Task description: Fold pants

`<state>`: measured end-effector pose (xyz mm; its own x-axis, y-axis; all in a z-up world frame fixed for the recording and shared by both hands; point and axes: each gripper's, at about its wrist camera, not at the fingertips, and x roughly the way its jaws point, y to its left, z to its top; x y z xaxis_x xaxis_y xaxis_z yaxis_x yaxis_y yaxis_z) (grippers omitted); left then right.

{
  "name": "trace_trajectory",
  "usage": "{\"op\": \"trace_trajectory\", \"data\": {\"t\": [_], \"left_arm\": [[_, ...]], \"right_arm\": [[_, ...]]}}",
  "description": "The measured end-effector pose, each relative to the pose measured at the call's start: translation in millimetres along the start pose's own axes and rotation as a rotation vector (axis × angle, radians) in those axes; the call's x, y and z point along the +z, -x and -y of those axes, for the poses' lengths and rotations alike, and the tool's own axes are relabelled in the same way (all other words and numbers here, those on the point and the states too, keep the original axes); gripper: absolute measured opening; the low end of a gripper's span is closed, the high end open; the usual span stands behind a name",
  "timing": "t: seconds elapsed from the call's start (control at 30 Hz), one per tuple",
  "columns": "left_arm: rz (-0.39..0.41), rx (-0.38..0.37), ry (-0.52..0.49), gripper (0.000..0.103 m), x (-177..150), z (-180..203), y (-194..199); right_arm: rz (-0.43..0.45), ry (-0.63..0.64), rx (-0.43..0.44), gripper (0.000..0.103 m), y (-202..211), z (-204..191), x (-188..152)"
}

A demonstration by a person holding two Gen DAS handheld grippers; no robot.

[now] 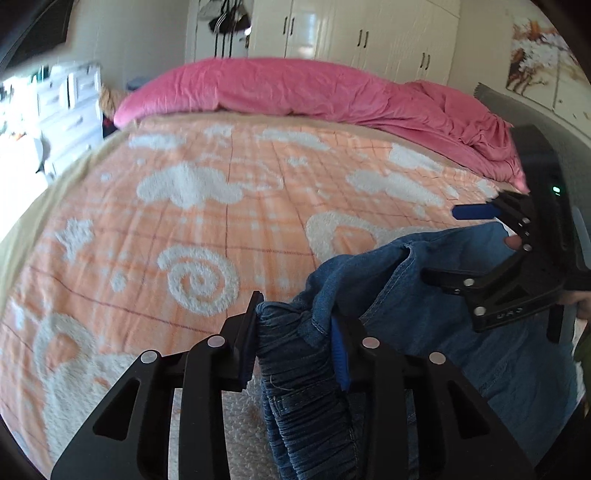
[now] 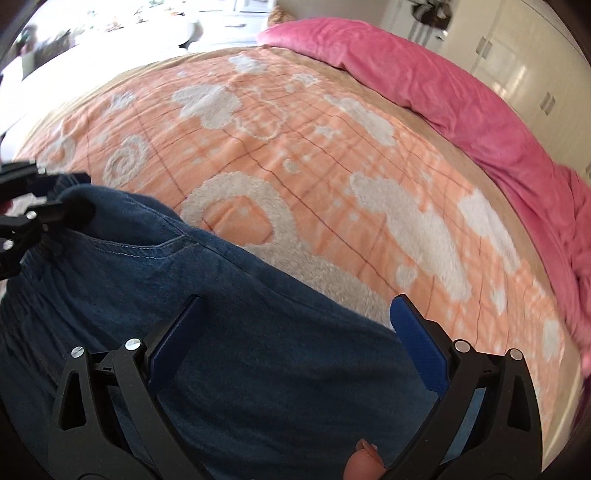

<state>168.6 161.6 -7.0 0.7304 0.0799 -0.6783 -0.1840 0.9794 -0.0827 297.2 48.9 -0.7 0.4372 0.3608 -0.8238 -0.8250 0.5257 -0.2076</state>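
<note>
Blue denim pants (image 1: 424,317) hang bunched over the near edge of the bed. My left gripper (image 1: 295,339) is shut on their gathered elastic waistband (image 1: 295,369). In the right wrist view the left gripper (image 2: 55,195) holds the pants' corner at the far left. My right gripper (image 2: 295,332) is open, its blue pads (image 2: 417,339) spread wide over the pants (image 2: 240,314), gripping nothing. In the left wrist view the right gripper (image 1: 461,243) is at the right, above the pants, one blue pad (image 1: 474,211) showing.
The bed carries an orange blanket with white fluffy patterns (image 1: 229,206). A rumpled pink duvet (image 1: 314,88) lies along its far side. White wardrobes (image 1: 351,29) stand behind, and white drawers (image 1: 70,103) stand at the left. A thumb (image 2: 364,461) shows under the right gripper.
</note>
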Motion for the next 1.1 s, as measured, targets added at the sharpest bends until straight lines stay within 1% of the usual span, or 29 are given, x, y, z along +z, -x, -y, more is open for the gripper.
{"op": "trace_trajectory", "data": {"t": [0.1,0.17,0.23,0.27,0.3,0.33,0.37,0.4,0.43,0.53,0.6,0.7,0.77,0.87,0.93,0.97,1.1], "left_arm": [[0.038,0.026,-0.039,0.032,1,7,9],[0.042,0.027,-0.046,0.032,1,7,11],[0.030,0.030,-0.046,0.032,-2,6,9],[0.023,0.032,-0.041,0.032,-2,5,7],[0.015,0.033,-0.034,0.032,-2,3,6],[0.012,0.031,-0.028,0.032,-2,2,6],[0.012,0.030,-0.022,0.032,-3,0,5],[0.013,0.028,-0.018,0.032,-2,-1,5],[0.015,0.025,-0.019,0.032,-2,-1,5],[0.032,0.023,-0.042,0.032,-2,3,10],[0.046,-0.002,-0.052,0.033,-3,3,16],[0.105,-0.018,-0.064,0.035,-2,3,34],[0.149,0.000,-0.095,0.035,-2,9,49],[0.175,0.062,-0.186,0.035,-6,26,66],[0.169,0.074,-0.224,0.035,-8,34,78],[0.153,0.070,-0.229,0.035,-11,37,82],[0.040,0.026,-0.190,0.035,-32,38,90]], "right_arm": [[-0.027,0.094,0.002,0.094,-9,-10,7],[-0.048,0.138,0.021,0.077,-18,-16,9],[-0.064,0.109,0.102,0.045,-24,-19,10],[-0.064,0.091,0.127,0.038,-25,-20,9],[-0.054,0.080,0.153,0.024,-23,-23,7],[-0.035,0.068,0.170,0.017,-20,-25,4],[-0.024,0.054,0.171,0.015,-17,-26,1],[-0.012,0.023,0.169,0.010,-13,-26,-3],[-0.002,-0.006,0.167,0.008,-8,-25,-6],[0.069,-0.090,0.173,0.006,16,-20,-16],[0.109,-0.137,0.168,0.006,32,-17,-22],[0.180,-0.189,0.189,0.006,61,-20,-32],[0.212,-0.202,0.200,0.006,78,-24,-39],[0.240,-0.220,0.200,0.006,99,-32,-48],[0.255,-0.233,0.196,0.006,115,-38,-59],[0.259,-0.239,0.198,0.006,121,-40,-63],[0.263,-0.233,0.201,0.006,140,-53,-85]]}}
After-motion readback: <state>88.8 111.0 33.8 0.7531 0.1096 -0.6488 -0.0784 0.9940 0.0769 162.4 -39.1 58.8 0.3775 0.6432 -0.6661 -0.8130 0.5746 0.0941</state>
